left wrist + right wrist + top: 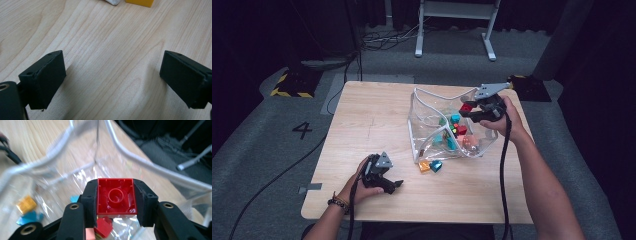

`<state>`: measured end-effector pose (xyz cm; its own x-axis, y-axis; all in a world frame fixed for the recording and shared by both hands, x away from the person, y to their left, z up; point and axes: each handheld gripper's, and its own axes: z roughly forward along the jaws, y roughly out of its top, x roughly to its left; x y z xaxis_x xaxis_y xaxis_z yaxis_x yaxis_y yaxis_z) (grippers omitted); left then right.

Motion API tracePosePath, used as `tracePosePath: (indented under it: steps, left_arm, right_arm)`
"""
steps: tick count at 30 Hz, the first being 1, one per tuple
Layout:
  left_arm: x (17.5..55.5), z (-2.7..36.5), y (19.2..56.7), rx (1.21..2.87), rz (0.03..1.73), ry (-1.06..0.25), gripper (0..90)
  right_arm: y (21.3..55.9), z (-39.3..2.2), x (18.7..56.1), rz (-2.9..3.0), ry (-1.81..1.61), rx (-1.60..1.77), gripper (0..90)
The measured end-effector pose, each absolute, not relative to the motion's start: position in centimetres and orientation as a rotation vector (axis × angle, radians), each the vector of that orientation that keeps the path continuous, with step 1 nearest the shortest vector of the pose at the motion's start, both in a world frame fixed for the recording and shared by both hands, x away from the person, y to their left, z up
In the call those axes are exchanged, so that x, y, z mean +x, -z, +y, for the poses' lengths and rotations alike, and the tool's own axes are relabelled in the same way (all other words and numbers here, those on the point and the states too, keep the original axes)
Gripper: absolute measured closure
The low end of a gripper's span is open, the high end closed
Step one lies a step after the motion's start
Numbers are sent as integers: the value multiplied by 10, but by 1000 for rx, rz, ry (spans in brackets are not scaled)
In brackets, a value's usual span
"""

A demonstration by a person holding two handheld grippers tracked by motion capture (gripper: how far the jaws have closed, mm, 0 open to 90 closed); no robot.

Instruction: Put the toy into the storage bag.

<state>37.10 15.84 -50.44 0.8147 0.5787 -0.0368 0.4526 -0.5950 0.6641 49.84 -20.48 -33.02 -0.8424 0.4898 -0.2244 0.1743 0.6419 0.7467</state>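
Two grippers over a wooden table: at left, left gripper low above bare wood, jaws wide apart with nothing between; just right of it, orange block and blue block outside the clear bag; farther right, right gripper above the bag's open mouth, jaws clamped on a red brick, hollow underside facing the camera.

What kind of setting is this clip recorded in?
Probably a lab or recording studio: a wooden table on grey carpet, black curtains around it, cables on the floor, and a "4" marked on the carpet.
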Motion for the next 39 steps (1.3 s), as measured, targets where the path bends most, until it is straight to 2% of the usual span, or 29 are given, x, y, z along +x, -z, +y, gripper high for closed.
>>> tracePosePath:
  steps: [17, 27, 31, 39]
  left_arm:
    - [371, 158, 504, 2309, 754, -239, 67]
    - [371, 158, 505, 2306, 758, -233, 68]
    - [371, 158, 505, 2303, 757, -237, 68]
    - [371, 158, 504, 2308, 754, -239, 68]
  right_arm:
    - [356, -209, 526, 2520, -500, 581, 592]
    - [355, -214, 525, 2564, -451, 584, 574]
    - [353, -213, 522, 2563, -504, 580, 530]
    - [349, -216, 505, 2542, -713, 573, 507]
